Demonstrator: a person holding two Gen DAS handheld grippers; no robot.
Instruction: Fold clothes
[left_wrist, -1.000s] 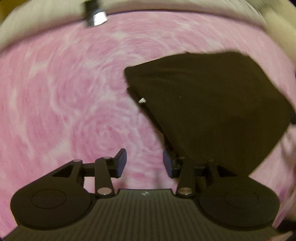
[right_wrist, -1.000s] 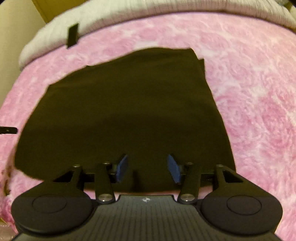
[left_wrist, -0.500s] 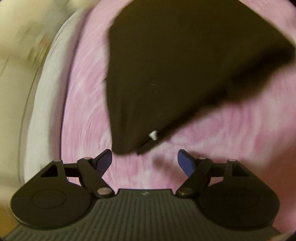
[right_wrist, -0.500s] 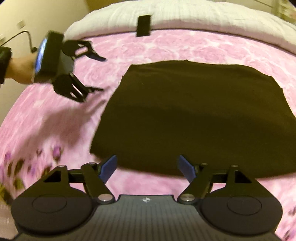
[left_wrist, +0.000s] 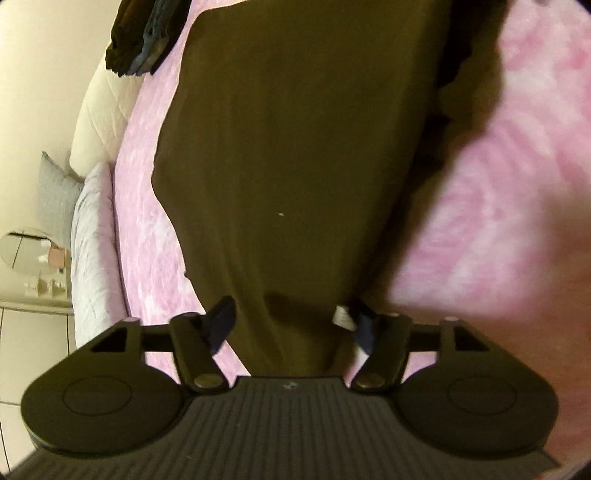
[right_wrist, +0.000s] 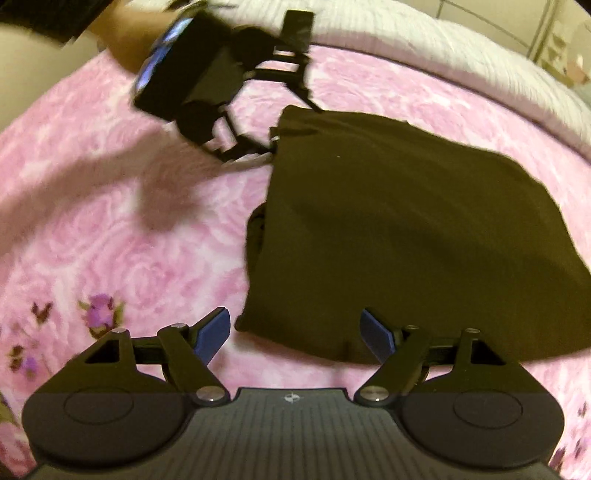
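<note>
A dark brown folded garment (left_wrist: 295, 147) lies flat on the pink rose-patterned blanket (left_wrist: 498, 221). My left gripper (left_wrist: 291, 326) sits low at one of its corners. That corner and a small white tag (left_wrist: 343, 318) lie between the jaws, which are closing; the pads do not visibly press the cloth. In the right wrist view the garment (right_wrist: 406, 229) fills the right half, with the left gripper (right_wrist: 291, 129) at its far left corner. My right gripper (right_wrist: 295, 332) hovers at the near left corner. Its jaws are opening, the cloth's edge lies between them, and nothing is gripped.
A pile of dark clothes (left_wrist: 147, 37) lies at the blanket's far end. Beyond the blanket's edge are a white quilt (left_wrist: 99, 118), a grey pillow (left_wrist: 88, 229) and a bedside table (left_wrist: 37, 291). A hand (right_wrist: 122, 26) holds the left gripper. A small black object (right_wrist: 297, 26) lies on the quilt.
The left gripper rolled, sank to the garment's corner and widened its jaws. The right gripper swept sideways to the garment's near left corner, its jaws spreading wider.
</note>
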